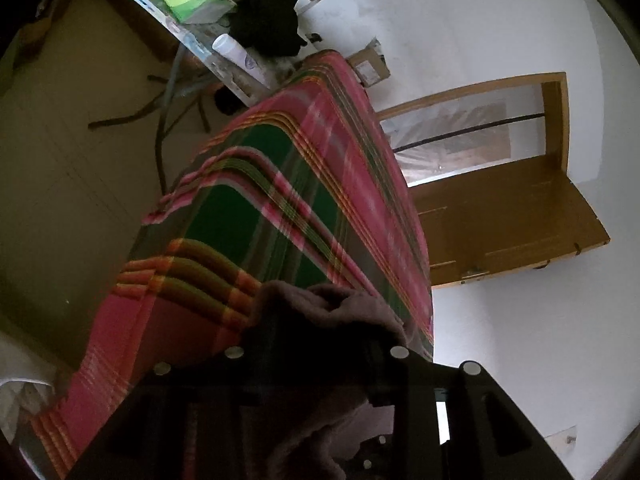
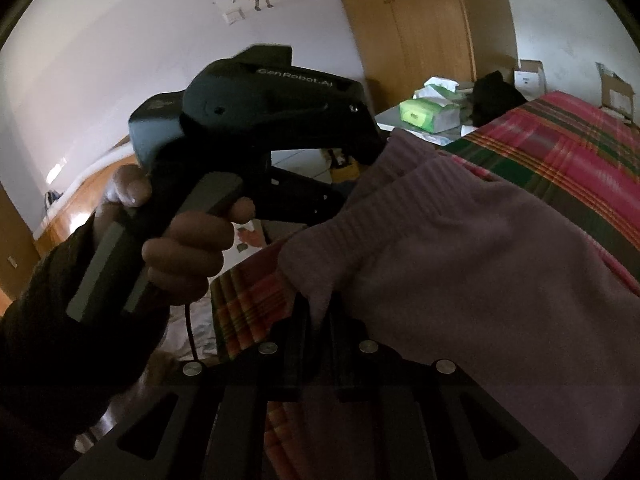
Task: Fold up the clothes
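Right gripper, jaws narrow, pinching the ribbed hem of a mauve knitted garment lying on the pink-and-green plaid bedcover; left gripper half-open at its far edge: likely soft, light, limp; best held by corners.

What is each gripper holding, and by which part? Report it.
Right gripper: shut on the mauve garment, pinching its near edge. Left gripper: jaws at the garment's ribbed hem; whether they grip it cannot be told.
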`<state>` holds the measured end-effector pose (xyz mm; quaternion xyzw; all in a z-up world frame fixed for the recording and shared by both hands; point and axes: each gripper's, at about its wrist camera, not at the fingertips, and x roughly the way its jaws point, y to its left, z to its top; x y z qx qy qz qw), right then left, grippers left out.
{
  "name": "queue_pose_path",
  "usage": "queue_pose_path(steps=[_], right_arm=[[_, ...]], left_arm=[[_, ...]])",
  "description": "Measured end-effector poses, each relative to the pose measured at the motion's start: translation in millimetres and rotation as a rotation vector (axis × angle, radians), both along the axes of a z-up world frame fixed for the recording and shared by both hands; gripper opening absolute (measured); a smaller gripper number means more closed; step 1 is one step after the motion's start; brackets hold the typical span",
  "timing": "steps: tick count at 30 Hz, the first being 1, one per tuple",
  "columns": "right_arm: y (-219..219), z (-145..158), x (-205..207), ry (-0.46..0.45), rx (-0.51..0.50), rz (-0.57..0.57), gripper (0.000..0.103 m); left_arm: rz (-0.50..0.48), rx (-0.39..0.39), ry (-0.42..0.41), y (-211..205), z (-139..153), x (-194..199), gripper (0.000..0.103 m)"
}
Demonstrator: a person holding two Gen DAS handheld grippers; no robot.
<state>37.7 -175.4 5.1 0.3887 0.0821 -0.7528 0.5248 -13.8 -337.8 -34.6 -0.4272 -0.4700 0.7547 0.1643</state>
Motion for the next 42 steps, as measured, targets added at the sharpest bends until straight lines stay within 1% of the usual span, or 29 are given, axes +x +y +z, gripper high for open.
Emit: queue_pose_path(steps=[2,6,7,9,11,13,15,16,17,20,21,23,24,26,27,28,30,31,33,35,37,38,42], right_arm=[[1,0,0,-0.003,-0.003,0.002,0.011],[1,-1,0,-0.007,-0.004,0.007,0.011],[2,-1,0,-0.007,-0.004,0.007,0.011],[4,0,1,-0.008,-0.006,0.007,0.011],[4,0,2,-0.007,-0.008,0.009,0.011],[5,0,3,-0.006,-0.011,0.011,0.011],[6,0,4,-0.004,-0.016,0.016,0.011],[6,0,5,-0.003,-0.015,0.018,0.011],[5,0,4,-0.004,-0.017,0.022,0.011],[4,-1,6,-0.008,-0.010,0.036,0.011],[4,-1,7,-0.011,-0.007,0.042,0.013],[5,1,8,-0.022,-0.007,0.053,0.014],[5,2,9,-0.025,-0.007,0.057,0.018],[7,6,14,-0.018,-0.013,0.067,0.024],[9,9,16,-0.013,-0.018,0.071,0.028],[10,11,19,-0.004,-0.022,0.077,0.030],[12,14,23,0.012,-0.021,0.084,0.031],[13,16,25,0.019,-0.019,0.086,0.032],[16,18,28,0.032,-0.019,0.085,0.032],[20,20,29,0.036,-0.026,0.080,0.032],[23,22,28,0.033,-0.037,0.070,0.032],[25,23,28,0.031,-0.043,0.065,0.032],[35,30,29,0.038,-0.070,0.051,0.032]], left_arm=[[0.013,0.028,-0.012,-6,-3,4,0.034],[-0.015,-0.002,-0.014,-10,-1,12,0.036],[-0.020,-0.011,-0.019,-13,0,13,0.041],[-0.016,-0.004,-0.031,-24,-1,16,0.041],[0.030,0.014,-0.049,-37,-1,22,0.042],[0.088,0.002,-0.049,-45,5,31,0.042],[0.106,-0.006,-0.022,-44,15,36,0.042],[0.099,-0.003,0.011,-39,24,37,0.042],[0.093,-0.007,0.024,-35,30,37,0.042],[0.022,-0.076,0.077,-6,58,29,0.042],[-0.005,-0.099,0.092,4,66,24,0.042],[-0.031,-0.131,0.084,16,71,17,0.042],[-0.043,-0.147,0.079,22,73,13,0.042],[-0.057,-0.175,0.035,30,67,3,0.042],[-0.062,-0.182,-0.002,32,62,-2,0.042],[-0.067,-0.187,-0.037,33,56,-6,0.042],[-0.065,-0.188,-0.066,35,50,-8,0.042],[-0.037,-0.204,-0.073,33,51,-6,0.042],[0.000,-0.219,-0.031,30,59,0,0.042],[0.016,-0.220,0.005,28,70,4,0.042],[0.052,-0.265,0.035,29,82,8,0.042],[0.050,-0.288,0.058,32,88,9,0.042],[0.000,-0.319,0.102,45,100,8,0.042]])
